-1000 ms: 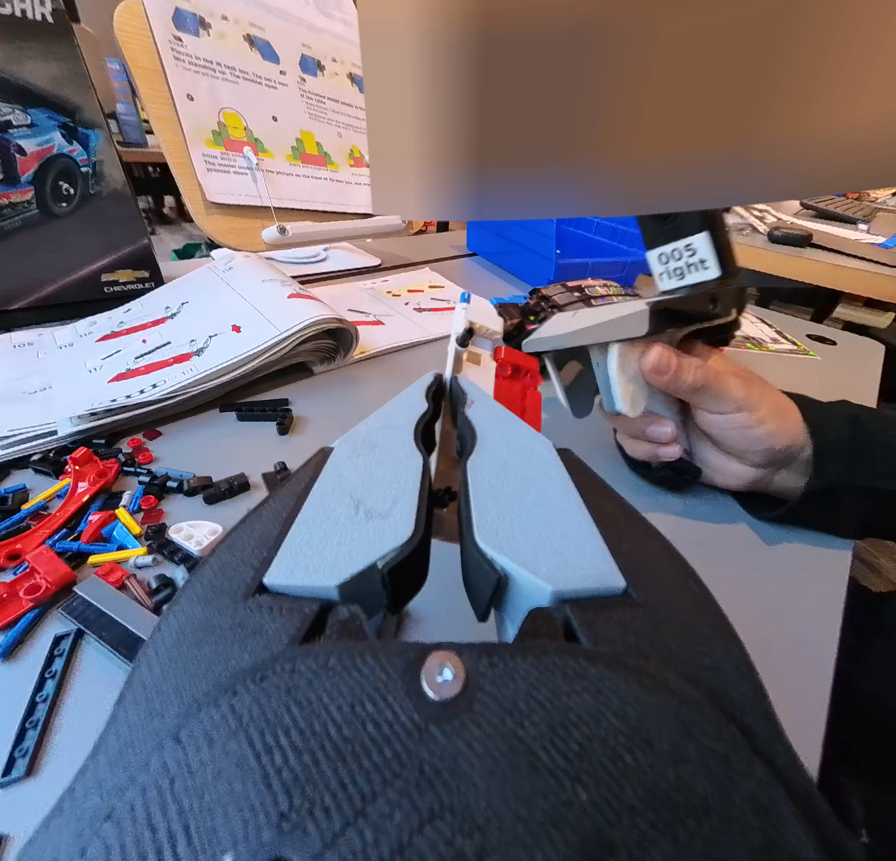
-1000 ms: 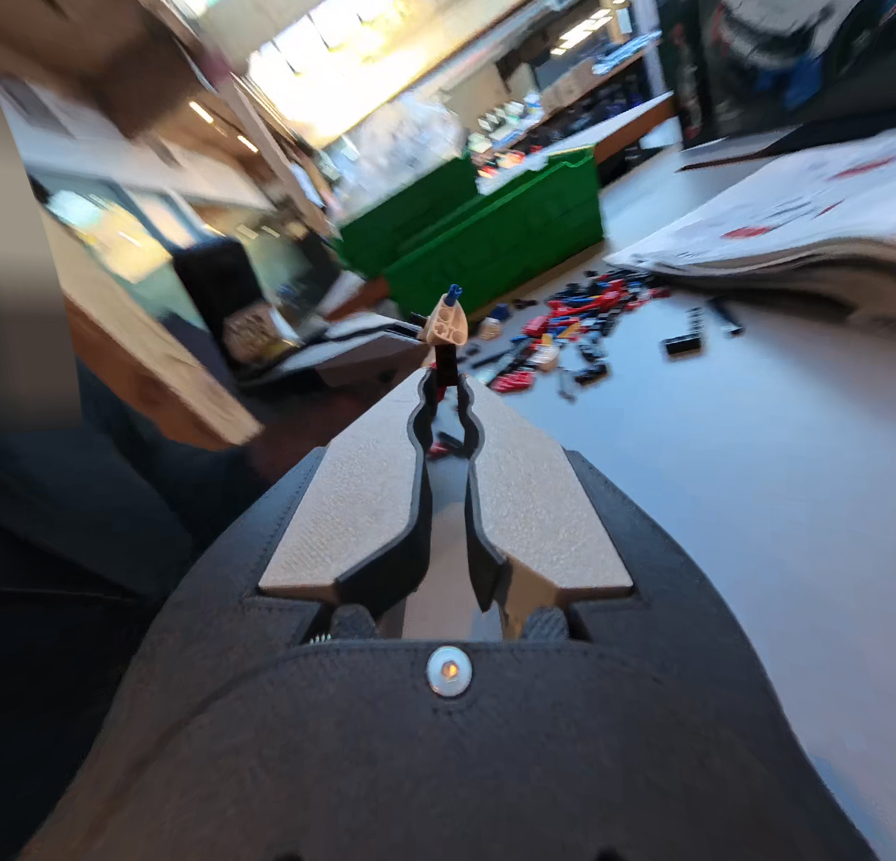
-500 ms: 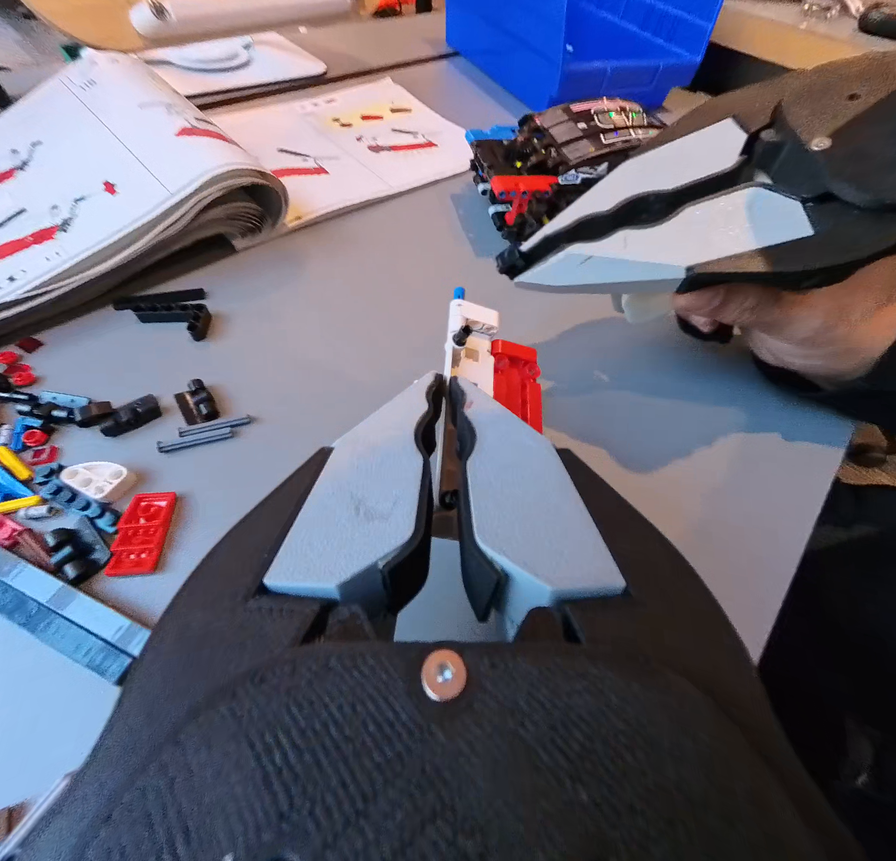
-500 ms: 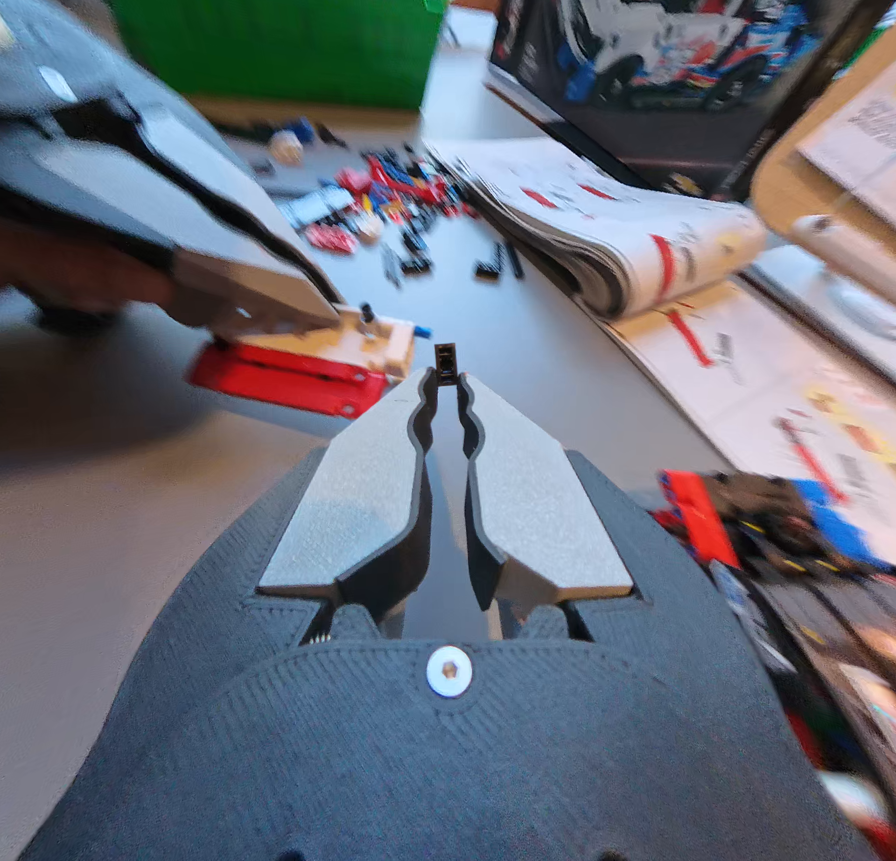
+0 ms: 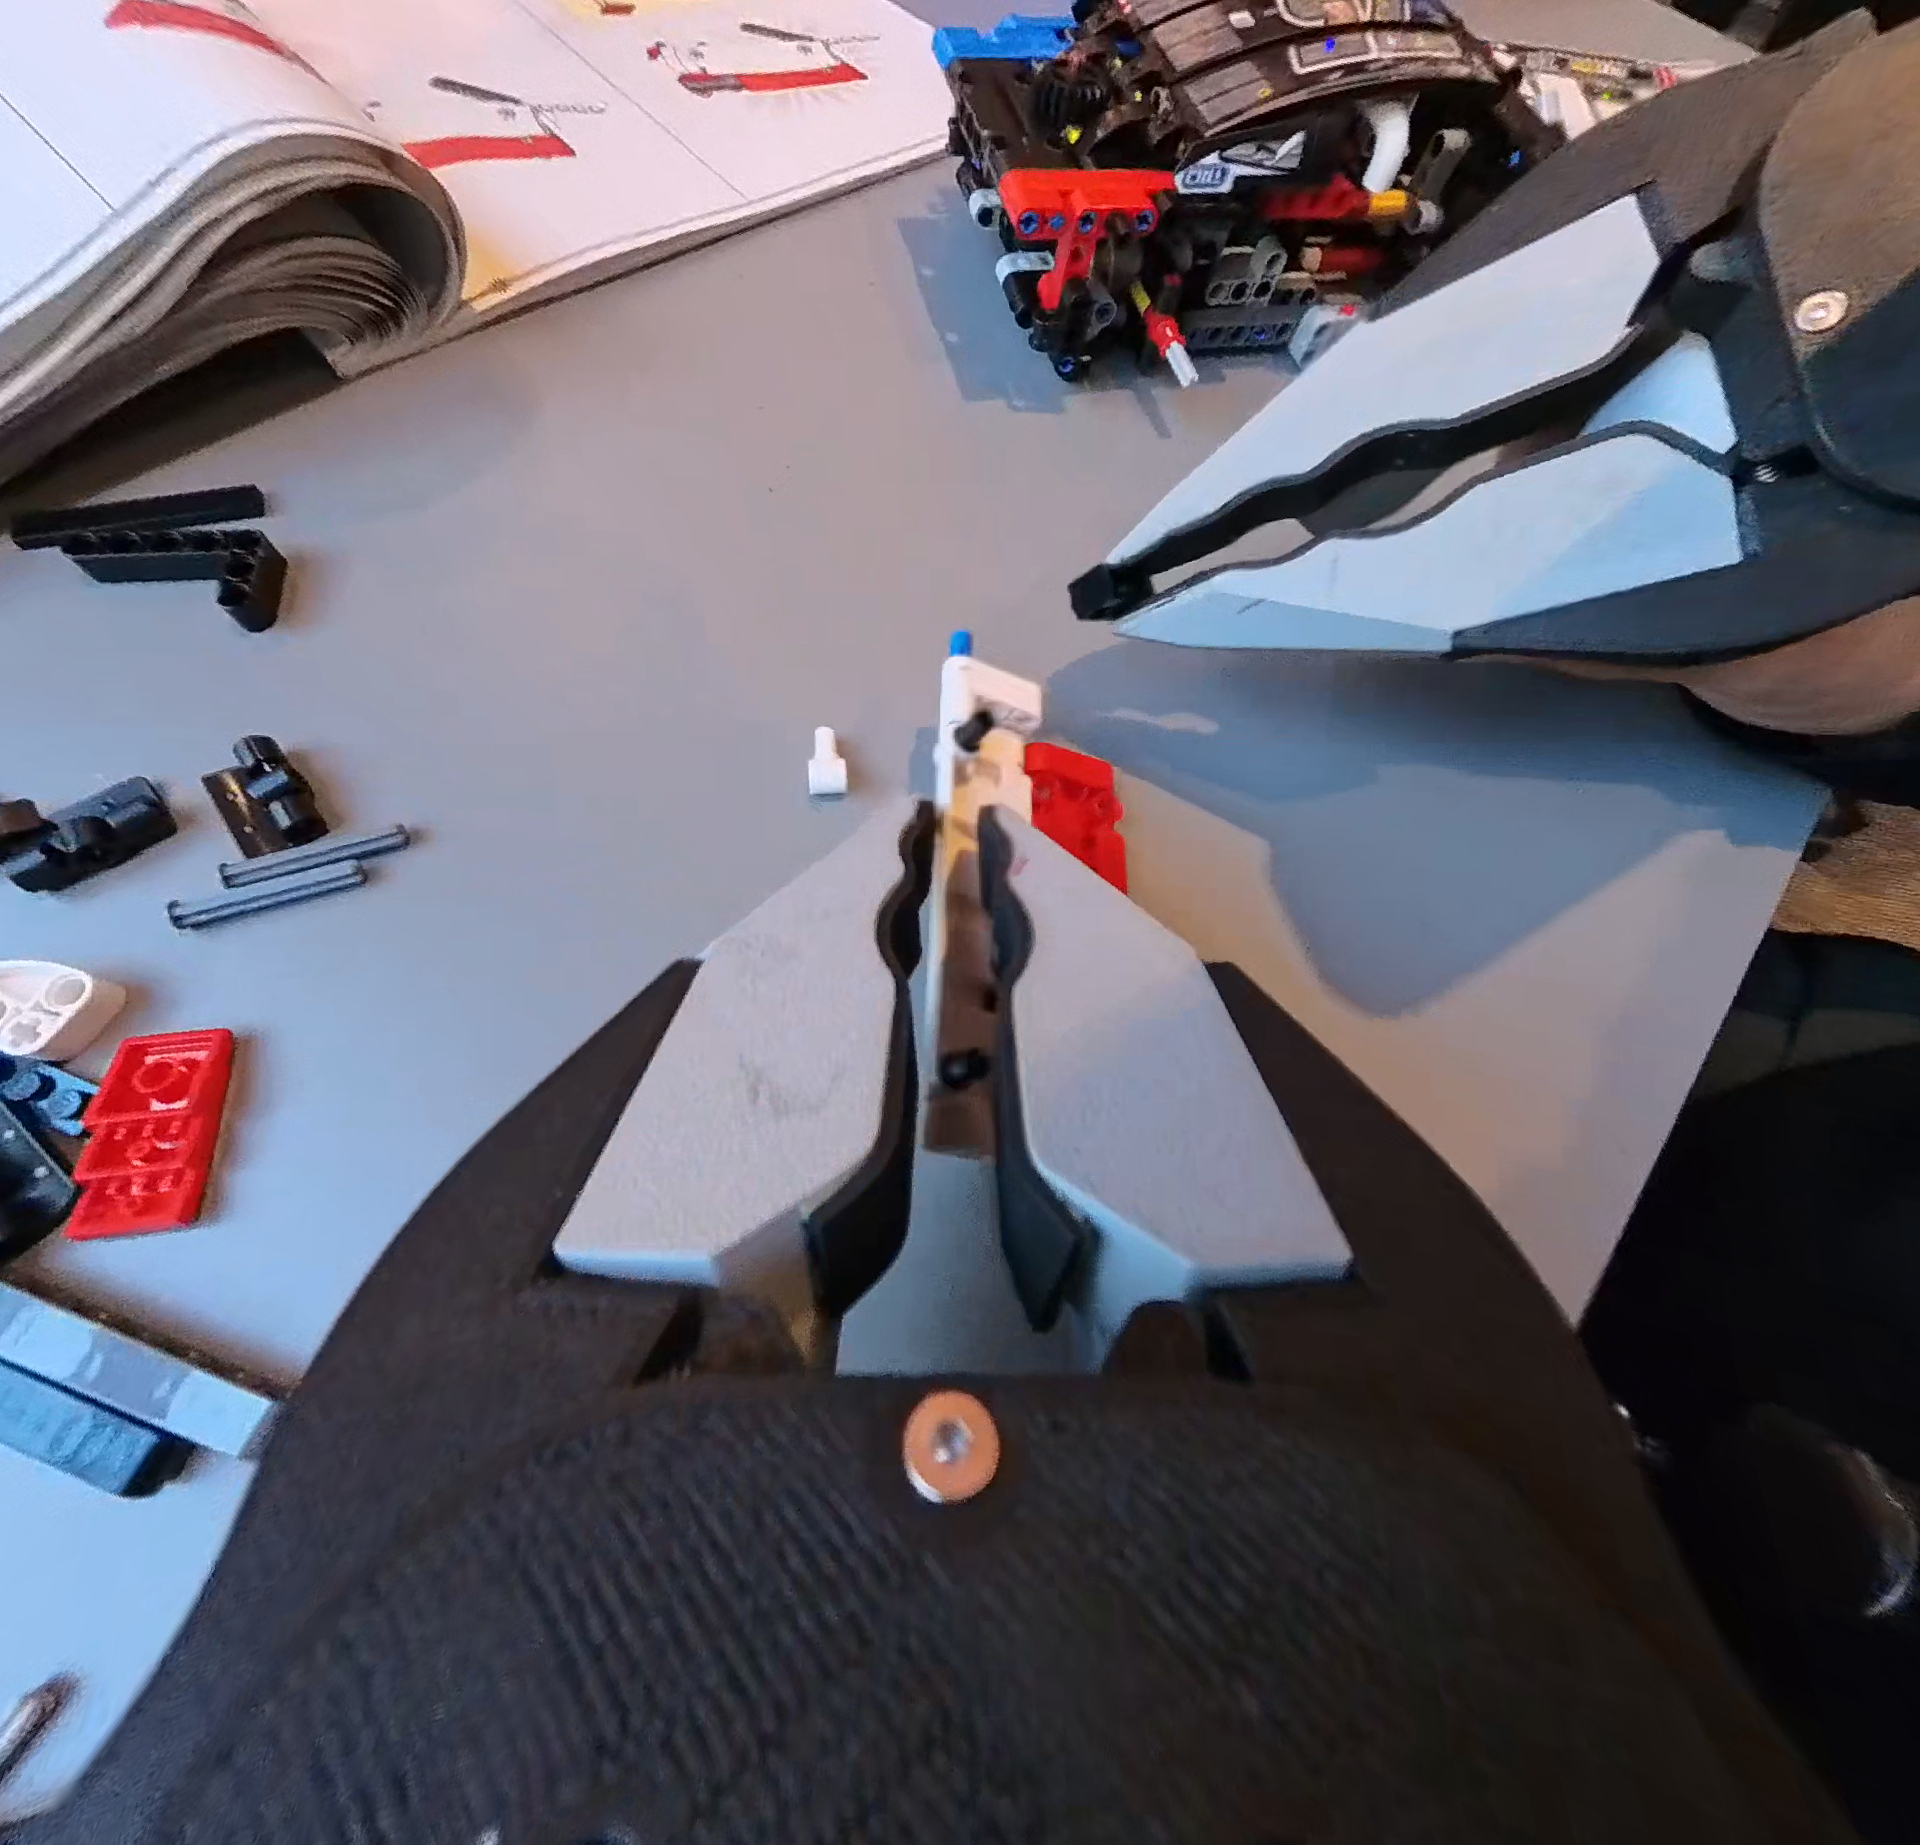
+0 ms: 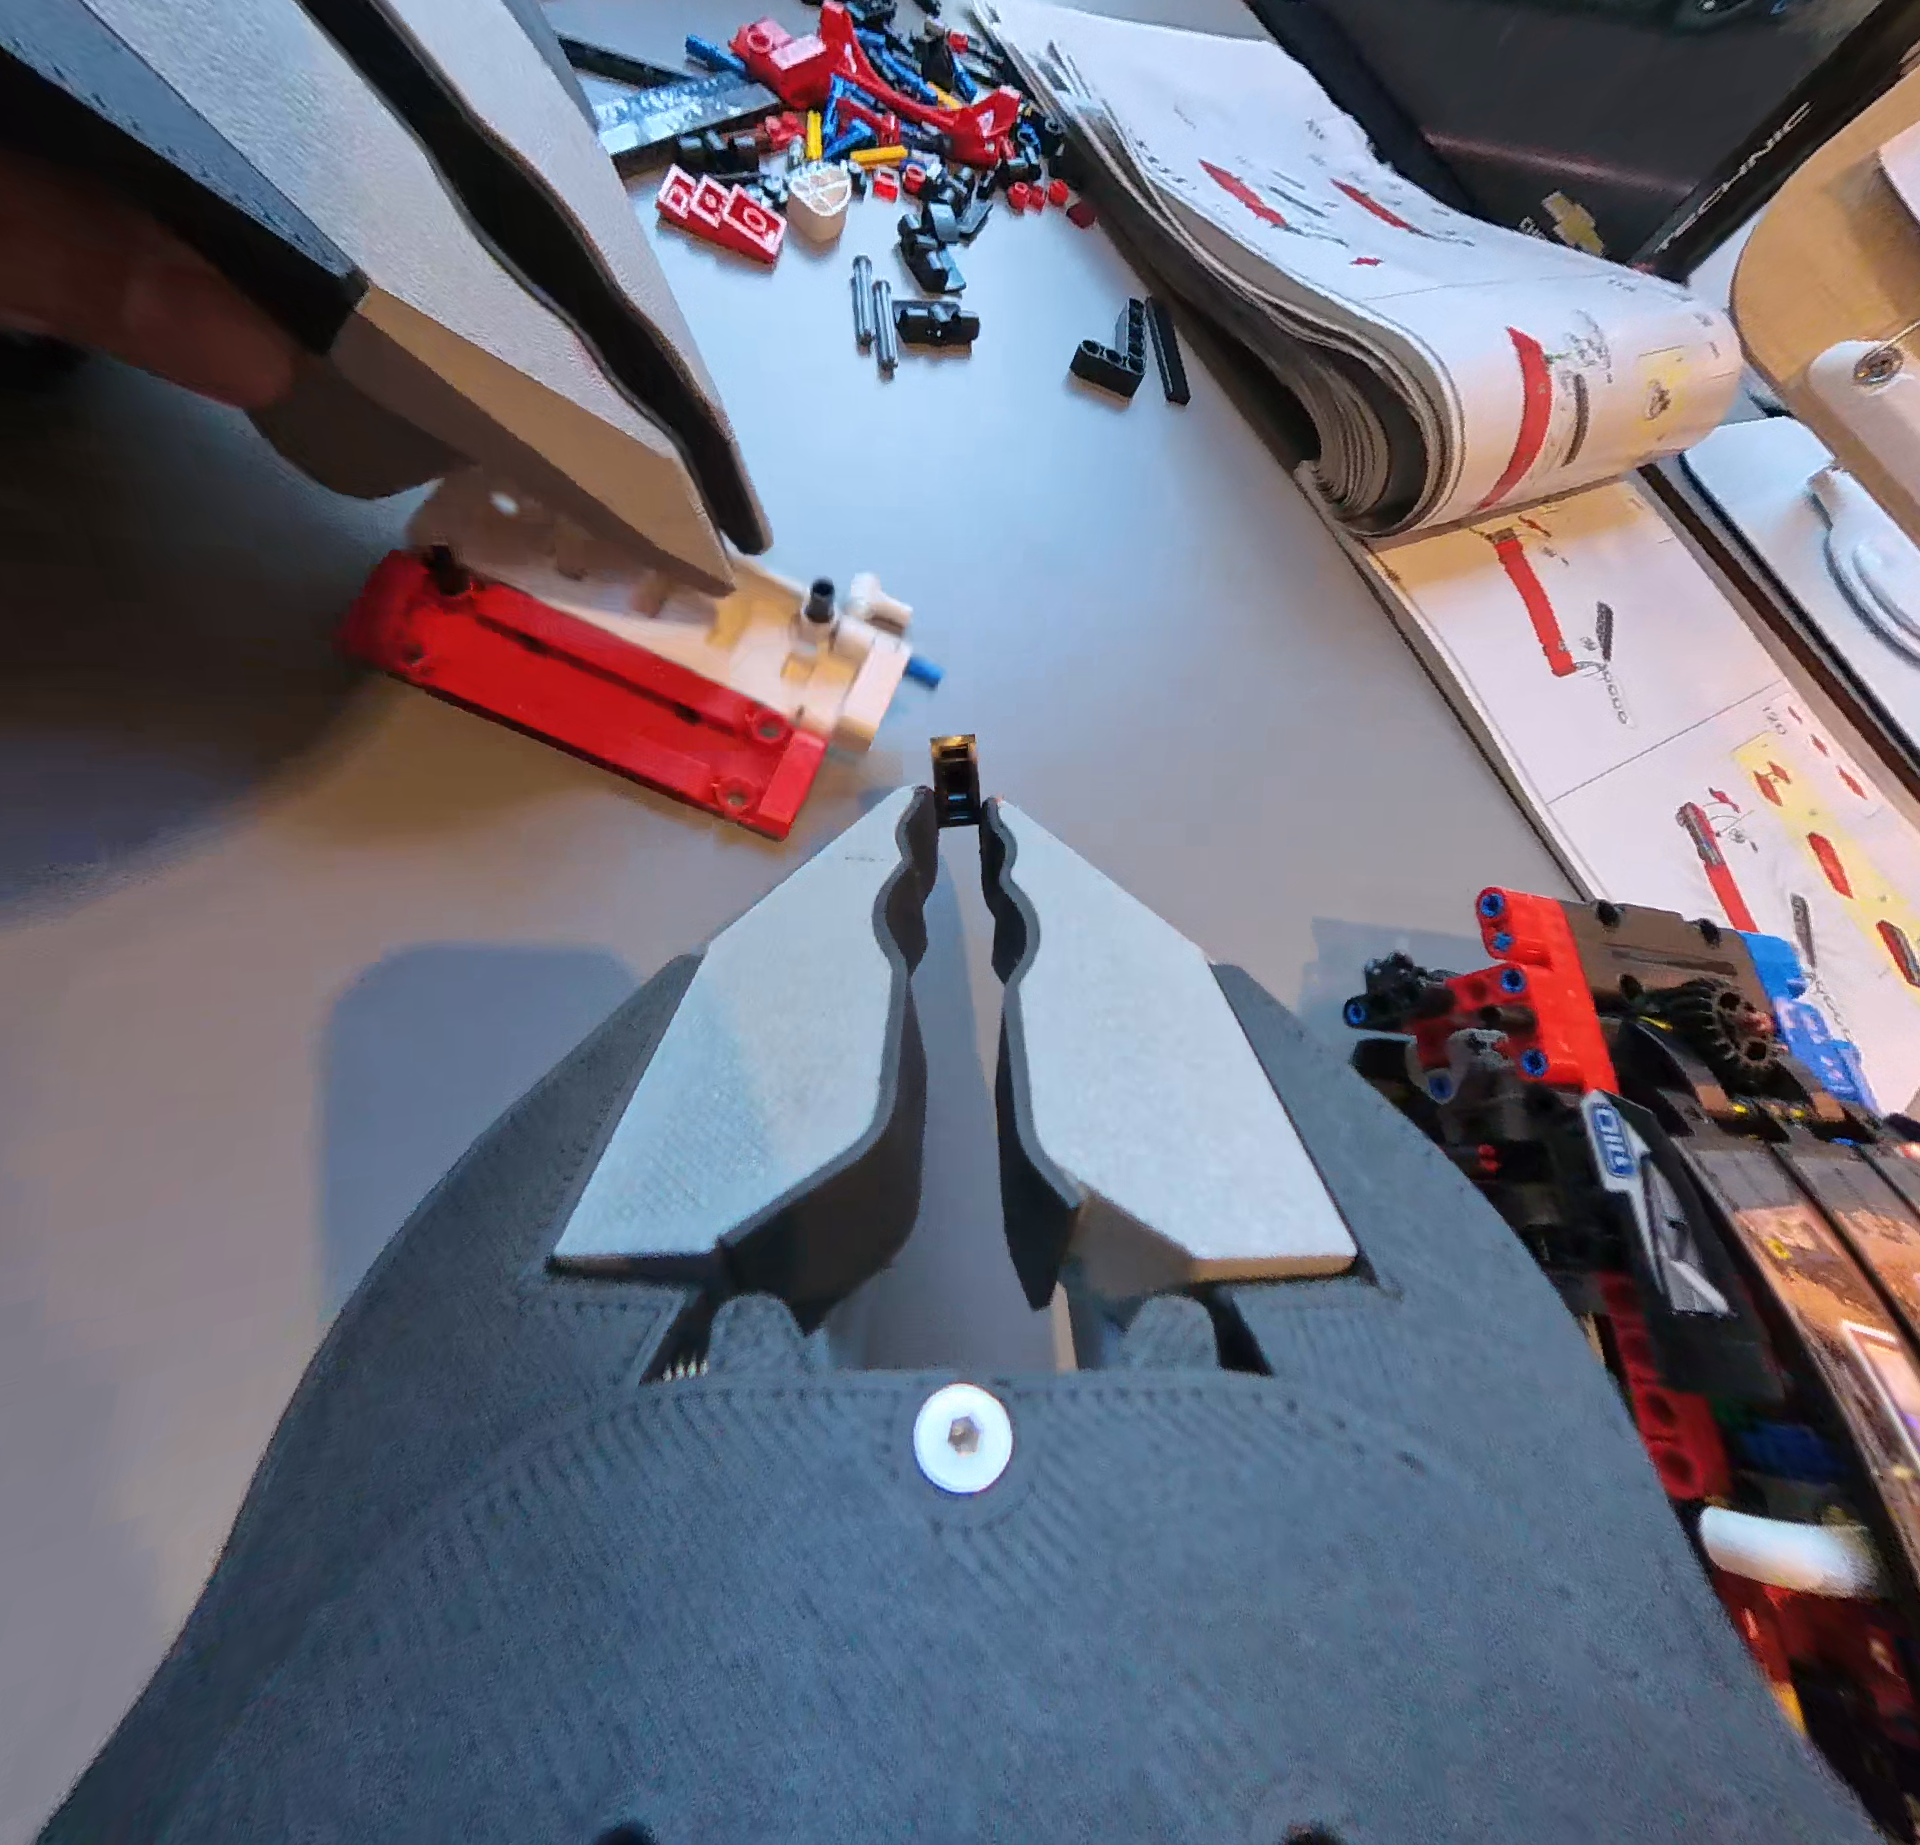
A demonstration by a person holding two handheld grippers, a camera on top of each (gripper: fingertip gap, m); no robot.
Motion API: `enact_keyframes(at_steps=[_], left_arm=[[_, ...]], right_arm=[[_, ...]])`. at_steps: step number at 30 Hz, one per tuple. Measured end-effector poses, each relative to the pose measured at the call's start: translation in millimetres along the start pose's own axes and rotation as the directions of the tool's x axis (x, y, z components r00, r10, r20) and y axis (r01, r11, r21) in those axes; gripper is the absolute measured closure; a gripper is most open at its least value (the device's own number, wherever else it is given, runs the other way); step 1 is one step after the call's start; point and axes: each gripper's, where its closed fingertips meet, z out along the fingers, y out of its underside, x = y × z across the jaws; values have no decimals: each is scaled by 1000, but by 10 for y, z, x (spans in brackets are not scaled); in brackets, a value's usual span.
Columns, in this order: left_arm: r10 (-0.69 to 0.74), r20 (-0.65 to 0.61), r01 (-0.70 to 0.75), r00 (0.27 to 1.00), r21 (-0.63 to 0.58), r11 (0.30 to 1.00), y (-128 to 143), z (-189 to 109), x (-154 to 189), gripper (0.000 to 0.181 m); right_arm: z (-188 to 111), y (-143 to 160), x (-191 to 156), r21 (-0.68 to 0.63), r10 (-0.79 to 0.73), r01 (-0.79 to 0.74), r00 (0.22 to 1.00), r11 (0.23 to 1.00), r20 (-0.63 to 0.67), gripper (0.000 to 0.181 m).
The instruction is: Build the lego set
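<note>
The left hand-held gripper (image 5: 948, 819) is clamped on a red-and-white sub-assembly (image 6: 644, 652), holding it low over the grey tabletop (image 5: 623, 507), its end with a blue pin (image 5: 959, 642) and a black pin (image 6: 820, 595) turned toward the right hand-held gripper (image 6: 954, 819). That gripper is pinched narrow on a small black connector (image 6: 952, 772), just short of the assembly's white end. The step in hand appears to be seating the connector on that end: it would go best with the left grip kept steady, the connector lined up squarely before pressing, and the push running along the pin's axis so nothing twists free. A loose white piece (image 5: 826, 765) lies just beside. Farther off sit the partly built car (image 5: 1226, 174), the scattered spare parts (image 6: 873, 143) and the open instruction booklet (image 5: 312, 133).
</note>
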Motion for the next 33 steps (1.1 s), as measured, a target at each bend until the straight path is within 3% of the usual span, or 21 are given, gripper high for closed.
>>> enact_keyframes(at_steps=[10,13,17,22,24,29,33], left_arm=[[5,3,-5,1000,39,999,-72,-122,-77,160],[26,-84,-22,996,47,999,-192,-145,33,160],[24,-241,-31,970,-27,999,-216,-44,257,162],[98,-305,-109,947,-21,994,-268,4,313,171],[166,-328,-169,930,21,985,-305,-68,305,176],[299,-249,-252,921,204,946,-445,-264,99,167],[307,-194,-243,932,296,924,-554,-273,-41,153]], right_arm=[[38,50,-47,-40,-45,45,999,998,-1,175],[34,30,-73,-29,-58,58,998,998,3,175],[5,-58,-152,19,-69,68,997,997,22,175],[-30,-110,-212,56,-100,98,995,994,22,175],[-53,-124,-189,72,-79,77,997,994,23,175],[-99,-172,-113,121,-4,-1,999,993,42,175],[-87,-254,-40,171,47,-57,997,984,64,175]])
